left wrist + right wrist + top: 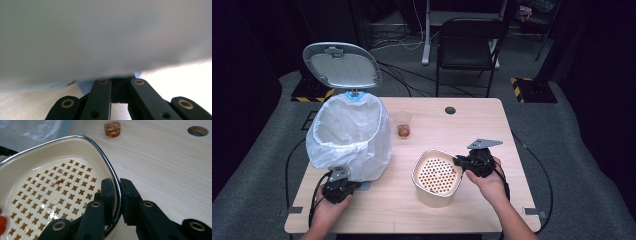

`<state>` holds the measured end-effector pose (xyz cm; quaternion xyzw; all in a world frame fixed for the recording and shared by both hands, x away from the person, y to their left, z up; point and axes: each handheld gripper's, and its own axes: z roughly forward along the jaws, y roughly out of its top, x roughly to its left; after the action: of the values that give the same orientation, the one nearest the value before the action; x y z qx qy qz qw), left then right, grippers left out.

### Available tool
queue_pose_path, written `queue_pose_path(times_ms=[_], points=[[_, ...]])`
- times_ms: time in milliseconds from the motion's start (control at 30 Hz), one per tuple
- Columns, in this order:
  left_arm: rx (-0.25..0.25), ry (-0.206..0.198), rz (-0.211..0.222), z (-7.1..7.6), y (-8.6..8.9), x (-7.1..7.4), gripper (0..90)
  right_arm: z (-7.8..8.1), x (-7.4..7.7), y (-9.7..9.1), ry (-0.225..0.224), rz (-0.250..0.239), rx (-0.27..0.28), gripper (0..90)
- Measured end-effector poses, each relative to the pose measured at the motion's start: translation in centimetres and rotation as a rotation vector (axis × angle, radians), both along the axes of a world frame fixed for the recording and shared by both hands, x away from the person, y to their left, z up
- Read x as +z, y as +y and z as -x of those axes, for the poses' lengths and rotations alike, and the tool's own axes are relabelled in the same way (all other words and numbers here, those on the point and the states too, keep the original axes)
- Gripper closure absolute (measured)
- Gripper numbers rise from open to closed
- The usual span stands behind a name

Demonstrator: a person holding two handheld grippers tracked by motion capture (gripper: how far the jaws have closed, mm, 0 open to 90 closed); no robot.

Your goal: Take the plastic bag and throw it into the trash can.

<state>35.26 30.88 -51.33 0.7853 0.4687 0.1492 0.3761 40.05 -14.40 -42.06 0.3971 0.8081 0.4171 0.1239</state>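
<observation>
A cream container [437,177] with a perforated strainer insert [50,190] stands on the table right of centre. My right gripper [458,161] [117,183] is shut on its right rim, one jaw inside the wall and one outside. A few red bits [2,223] lie on the strainer. At the left stands a bin lined with a white bag [349,135], its lid [342,65] up. My left gripper [343,186] [120,81] sits at the bin's base with its jaws close together. Their tips are hidden under the bag [100,37].
A small clear cup [402,124] [112,128] with orange-red contents stands behind the container, beside the bin. The wooden table [492,210] has a cable hole [450,110] [197,130] near its far edge. A folding chair [469,45] stands beyond the table.
</observation>
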Motion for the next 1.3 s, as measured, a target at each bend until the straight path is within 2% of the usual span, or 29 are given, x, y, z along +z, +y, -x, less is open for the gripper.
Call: queue_pose_path(times_ms=[333,733,800,900,967,1100,1200,1300], points=[[0.001,-0.001,-0.001,0.0,0.0,0.0,90.0,2.1,0.0,0.0,0.006,-0.002,-0.079,81.2],[0.002,0.000,0.000,0.0,0.0,0.0,90.0,2.6,-0.1,0.3,-0.002,-0.006,-0.105,80.1],[0.002,0.000,-0.001,0.0,0.0,0.0,90.0,2.6,0.0,0.2,-0.007,-0.011,-0.107,68.0],[0.003,0.001,-0.001,0.0,0.0,0.0,90.0,2.5,0.8,0.0,-0.017,-0.043,-0.098,60.8],[0.005,0.002,-0.002,0.0,0.0,0.0,90.0,2.4,1.5,-0.1,-0.031,-0.043,-0.090,57.5],[0.000,0.003,0.001,0.0,0.0,0.0,90.0,1.0,3.3,0.2,-0.066,-0.037,-0.057,54.5],[0.001,0.003,0.002,0.0,0.0,0.0,90.0,-1.3,5.0,0.9,-0.101,-0.023,-0.032,54.1],[-0.002,0.001,0.007,-0.1,0.0,0.0,90.0,-2.9,6.0,1.4,-0.120,-0.034,-0.010,54.4]])
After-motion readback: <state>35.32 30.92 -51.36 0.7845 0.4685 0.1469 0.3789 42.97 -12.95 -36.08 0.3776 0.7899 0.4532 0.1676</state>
